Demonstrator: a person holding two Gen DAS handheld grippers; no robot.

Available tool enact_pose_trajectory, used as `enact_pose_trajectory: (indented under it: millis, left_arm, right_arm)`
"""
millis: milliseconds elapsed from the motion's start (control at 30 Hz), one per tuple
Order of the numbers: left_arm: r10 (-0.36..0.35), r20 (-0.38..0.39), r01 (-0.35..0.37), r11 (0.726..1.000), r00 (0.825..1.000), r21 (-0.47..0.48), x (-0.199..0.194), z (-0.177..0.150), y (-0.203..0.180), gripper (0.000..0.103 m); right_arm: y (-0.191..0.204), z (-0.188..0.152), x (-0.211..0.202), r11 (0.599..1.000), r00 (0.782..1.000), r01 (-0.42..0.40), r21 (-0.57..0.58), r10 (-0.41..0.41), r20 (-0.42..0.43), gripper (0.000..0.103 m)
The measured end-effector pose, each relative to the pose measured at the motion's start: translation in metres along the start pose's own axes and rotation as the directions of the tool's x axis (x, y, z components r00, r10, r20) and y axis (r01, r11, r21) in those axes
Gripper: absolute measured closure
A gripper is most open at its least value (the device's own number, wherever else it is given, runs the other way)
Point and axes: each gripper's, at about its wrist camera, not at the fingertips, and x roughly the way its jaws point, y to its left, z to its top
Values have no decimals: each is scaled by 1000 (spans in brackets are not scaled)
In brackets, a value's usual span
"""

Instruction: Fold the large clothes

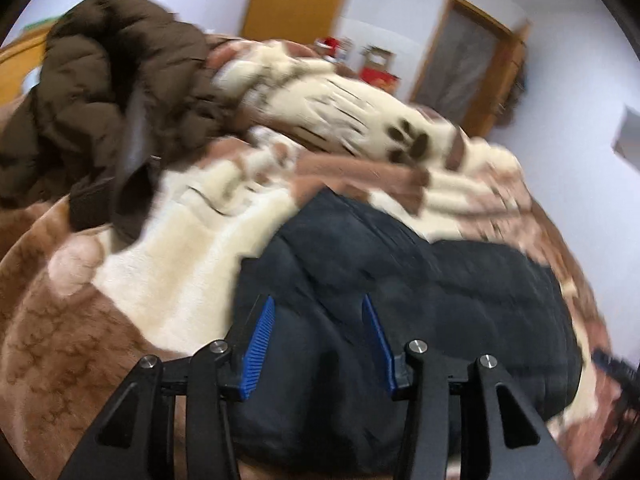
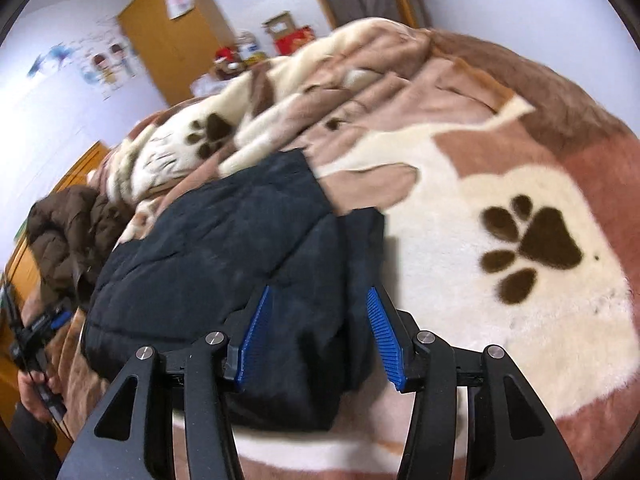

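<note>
L gripper point(image 1: 318, 340) fingers apart, nothing pinched | R gripper point(image 2: 320, 338) same, over jacket edge | black puffer jacket point(image 1: 420, 320) folded on paw-print blanket point(image 2: 500, 168) | brown puffer coat point(image 1: 104, 92) heaped beyond, unfolded | step: fold looks released; next prob. fetch brown coat, spread flat

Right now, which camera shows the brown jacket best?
The left wrist view: the brown jacket fills its upper left, puffy quilting visible. The right wrist view shows it only small at the left edge, partly behind the black jacket.
</note>
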Motion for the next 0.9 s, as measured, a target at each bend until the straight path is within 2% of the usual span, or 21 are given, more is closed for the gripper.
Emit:
enact_pose_trajectory:
  millis: [133,233,367,667,900]
  left_arm:
    - [24,-88,-19,998,996,52,33,-25,-18,54]
    - [46,-92,-41,998,995,56,42,-29,-20,52]
    - [88,-93,-78,991,992,106,37,-29,-28,52]
    - [98,-77,-84,982,992,167,-15,-45,-66,52]
    - [69,-79,-56,987,994,152,-65,-71,-93,48]
  right_arm:
    - [14,-15,29,998,996,26,-49,-30,-80,52]
    - [12,-19,47,996,992,56,-64,-63,-110,52]
    - [8,-21,43,996,992,58,-70,-65,-107,52]
    - [28,-32,2,990,994,72,-122,-81,-73,52]
    - [57,-54,-49,986,999,42,-159,-47,-27,52]
